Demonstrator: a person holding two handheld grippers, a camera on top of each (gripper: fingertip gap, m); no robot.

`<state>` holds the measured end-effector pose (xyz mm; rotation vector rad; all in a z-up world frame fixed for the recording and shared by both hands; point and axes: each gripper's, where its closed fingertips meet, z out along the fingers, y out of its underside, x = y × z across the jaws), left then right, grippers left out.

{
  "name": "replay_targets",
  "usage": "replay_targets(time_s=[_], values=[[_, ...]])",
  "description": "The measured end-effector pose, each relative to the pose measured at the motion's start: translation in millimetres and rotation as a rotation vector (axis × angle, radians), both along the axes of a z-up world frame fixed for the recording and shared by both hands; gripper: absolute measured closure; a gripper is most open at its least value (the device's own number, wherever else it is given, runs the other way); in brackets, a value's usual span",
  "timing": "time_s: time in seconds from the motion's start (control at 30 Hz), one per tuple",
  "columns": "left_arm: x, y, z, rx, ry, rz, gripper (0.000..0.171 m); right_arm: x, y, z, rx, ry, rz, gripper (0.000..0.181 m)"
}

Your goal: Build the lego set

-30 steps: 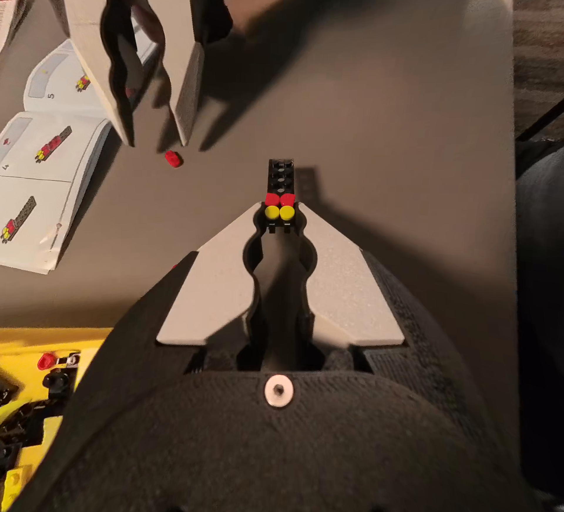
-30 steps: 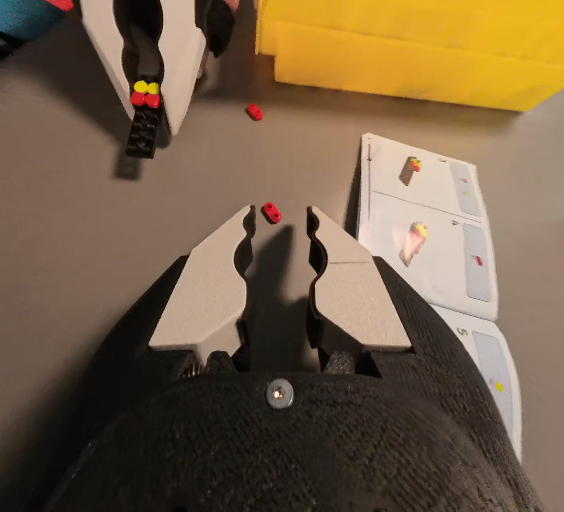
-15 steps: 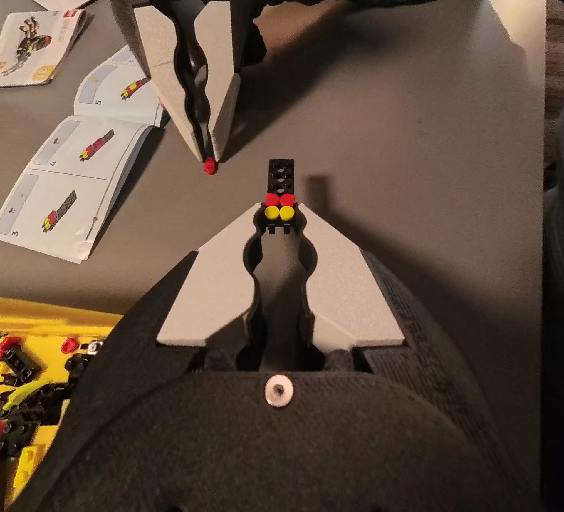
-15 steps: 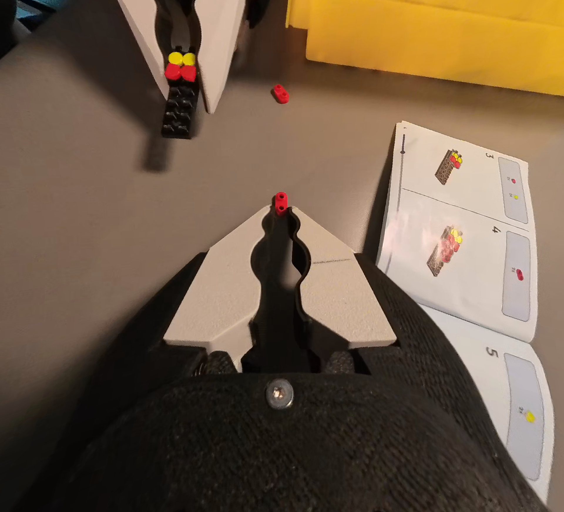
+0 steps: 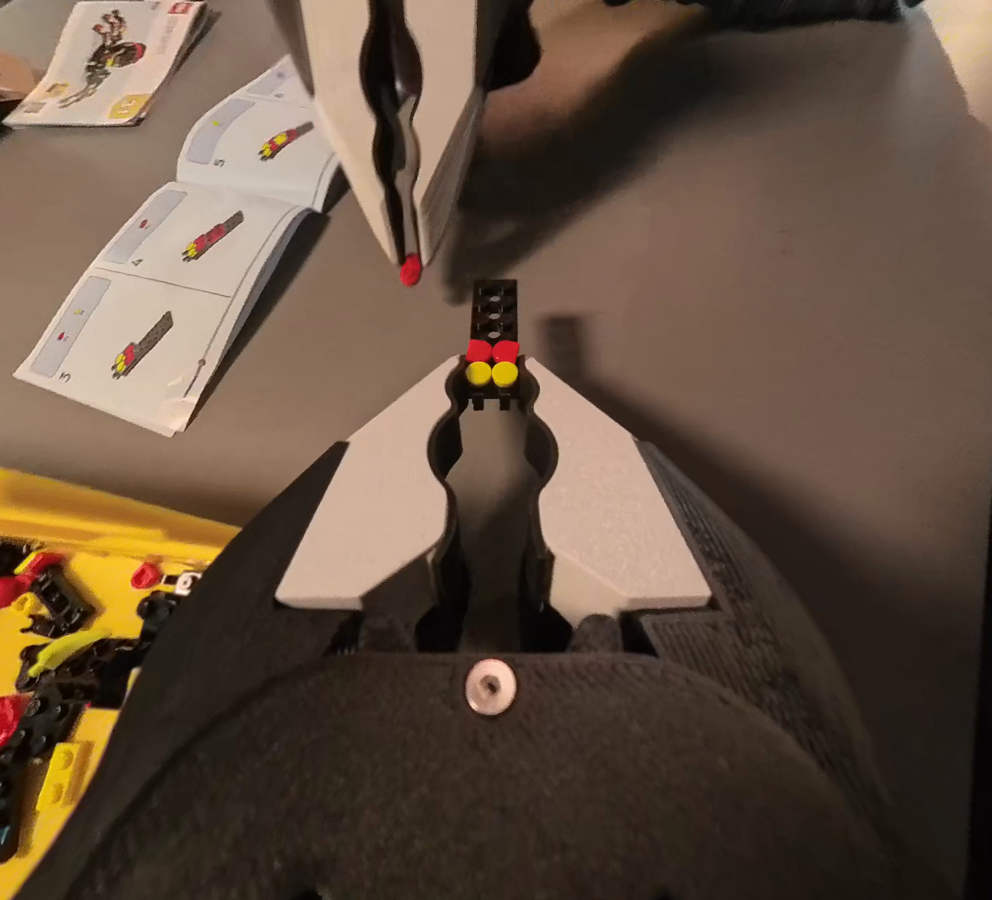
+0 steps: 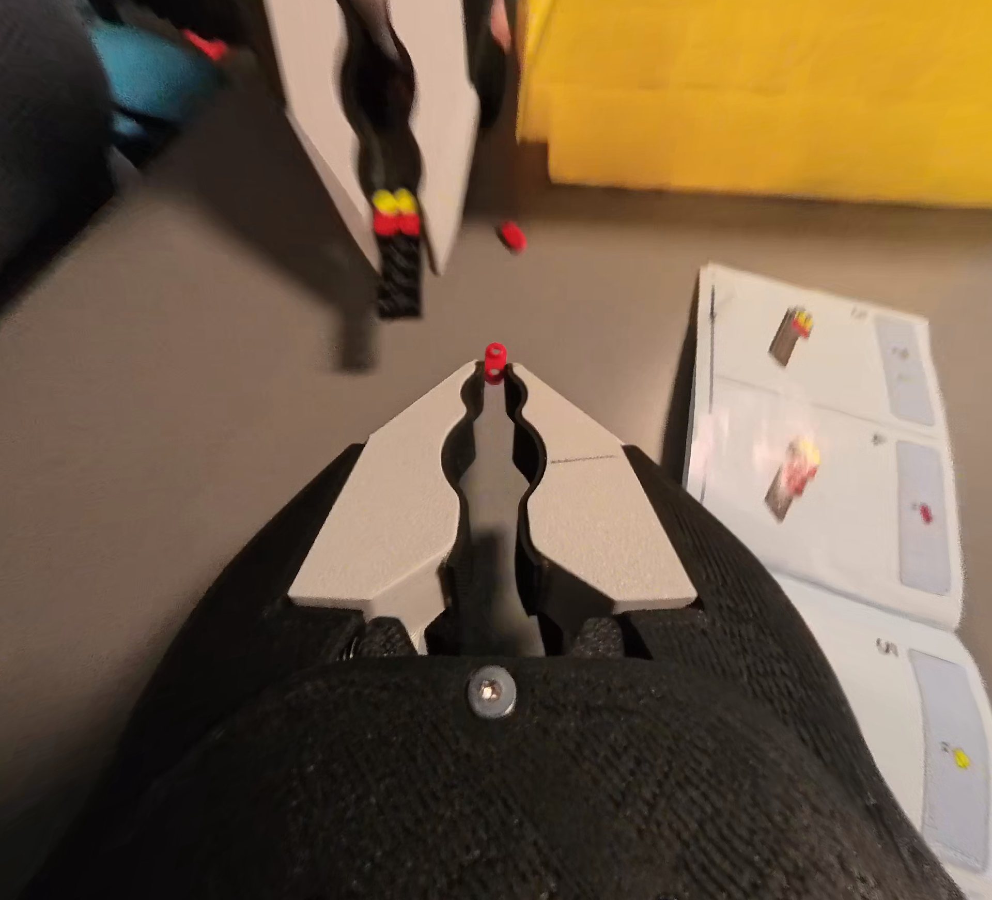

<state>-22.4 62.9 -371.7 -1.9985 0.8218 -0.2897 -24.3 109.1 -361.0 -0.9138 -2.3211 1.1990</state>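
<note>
Left tool [image 5: 493, 369] closed on the near end of a black plate [image 5: 494, 313], which carries two yellow studs [image 5: 491, 374] and two red studs [image 5: 492, 351] just ahead of the tips. The plate is held level above the desk [image 5: 751, 337] with its bare far end projecting forward, apparently so that the open rows remain free to receive the next piece.

Right tool [image 6: 494, 364] closed on a small red piece [image 6: 494, 362], gripped at its lower part so that its upper end stands clear of the tips. In the left wrist view the same piece [image 5: 411, 274] hangs near the plate's far end, to one side and not touching it. Judged from this, the step in hand is bringing the red piece onto the bare rows behind the red studs; a narrow tip grip leaves room to press it down without the tool striking the plate.

A second loose red piece [image 6: 512, 235] lies on the desk near the yellow bin [image 6: 751, 69], likely kept for a later step. The open booklet [image 5: 177, 284] lies flat beside the work, its pictured steps within sight. Spare parts sit in the bin; the views are motion-blurred, so fine alignment cannot be told.
</note>
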Motion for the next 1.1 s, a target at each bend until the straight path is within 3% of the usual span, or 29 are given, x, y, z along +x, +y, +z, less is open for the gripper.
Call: replay_targets(time_s=[0.07, 0.13, 0.53, 1.1], values=[[-2.1, 3.2, 3.8, 0.013, -0.022, 0.025, 0.155, 2.2, -15.6, 25.4, -0.061, 0.049, 0.038, 0.176], [-1.0, 3.9, 7.3, 0.029, -0.041, 0.025, 0.155, 3.7, -28.1, 33.4, -0.051, 0.063, 0.067, 0.176], [0.8, 4.3, 9.6, 0.045, -0.042, 0.021, 0.155, 1.5, -48.4, 19.1, 0.107, 0.014, 0.085, 0.176], [0.7, 4.4, 9.7, 0.043, -0.047, 0.022, 0.155, 0.2, -49.6, 17.3, 0.107, 0.015, 0.087, 0.17]])
